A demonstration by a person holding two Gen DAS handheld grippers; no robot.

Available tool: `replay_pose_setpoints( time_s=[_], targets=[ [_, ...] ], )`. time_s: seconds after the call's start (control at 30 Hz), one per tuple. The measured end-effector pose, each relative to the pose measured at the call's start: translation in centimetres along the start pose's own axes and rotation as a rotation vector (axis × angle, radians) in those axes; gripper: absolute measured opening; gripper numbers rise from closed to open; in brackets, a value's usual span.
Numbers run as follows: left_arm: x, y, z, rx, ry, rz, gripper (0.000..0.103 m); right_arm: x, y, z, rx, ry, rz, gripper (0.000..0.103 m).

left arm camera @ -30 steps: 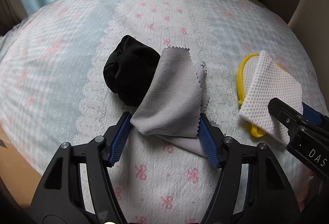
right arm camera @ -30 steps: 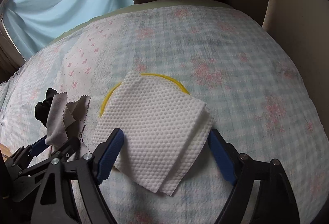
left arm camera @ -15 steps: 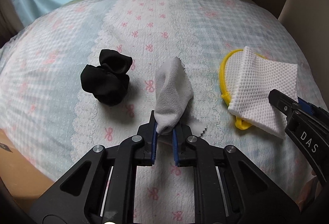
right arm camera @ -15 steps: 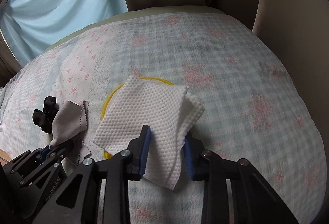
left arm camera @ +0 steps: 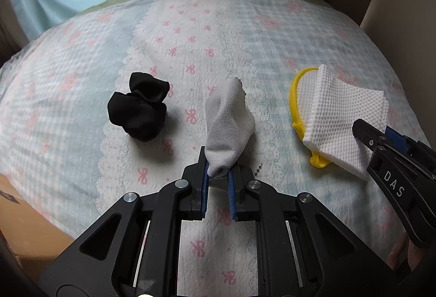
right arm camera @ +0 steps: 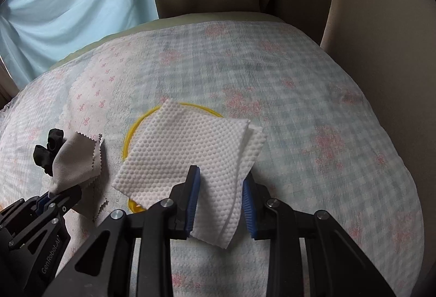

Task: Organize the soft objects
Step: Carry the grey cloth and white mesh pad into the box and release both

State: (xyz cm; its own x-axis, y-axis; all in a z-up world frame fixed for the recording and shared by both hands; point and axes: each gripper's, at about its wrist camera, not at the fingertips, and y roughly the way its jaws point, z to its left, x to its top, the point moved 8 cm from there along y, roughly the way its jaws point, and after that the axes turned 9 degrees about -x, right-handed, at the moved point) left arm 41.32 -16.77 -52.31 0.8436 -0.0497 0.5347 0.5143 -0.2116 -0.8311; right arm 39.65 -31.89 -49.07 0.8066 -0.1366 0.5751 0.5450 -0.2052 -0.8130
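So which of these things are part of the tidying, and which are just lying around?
Part of the job:
- grey cloth, pinched by the left gripper
- white textured cloth, between the right gripper fingers
- black fabric bundle

Just there:
- yellow ring under the white cloth
- patterned bed cover
- blue curtain

Two pieces of lettering can be read, both printed in white on black plastic gripper bodies. In the left wrist view, the black plastic right gripper [left arm camera: 381, 133] entering from the right edge carries "DAS" along its side. In the right wrist view, the black plastic left gripper [right arm camera: 58, 194] at the lower left carries "GenRobot.AI" running lengthwise along its arm. No other text is legible.
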Motion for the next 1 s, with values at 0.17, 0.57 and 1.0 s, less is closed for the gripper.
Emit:
replay_pose_setpoints(
  time_s=[0.17,0.57,1.0],
  targets=[
    [0.0,-0.1,-0.1,0.003,0.004,0.0,0.01,-0.1,-0.4,-0.2,-0.038,-0.033,-0.033,0.018],
    [0.3,-1.2,-0.4,-0.009,0.004,-0.01,0.01,0.3,-1.2,-0.1,-0.052,-0.091,-0.076,0.004],
    [2.3,-5.8,-0.1,-0.029,-0.033,-0.065,0.008,2.1,-5.0,0.6,0.046,-0.048,-0.108,0.003]
  ],
)
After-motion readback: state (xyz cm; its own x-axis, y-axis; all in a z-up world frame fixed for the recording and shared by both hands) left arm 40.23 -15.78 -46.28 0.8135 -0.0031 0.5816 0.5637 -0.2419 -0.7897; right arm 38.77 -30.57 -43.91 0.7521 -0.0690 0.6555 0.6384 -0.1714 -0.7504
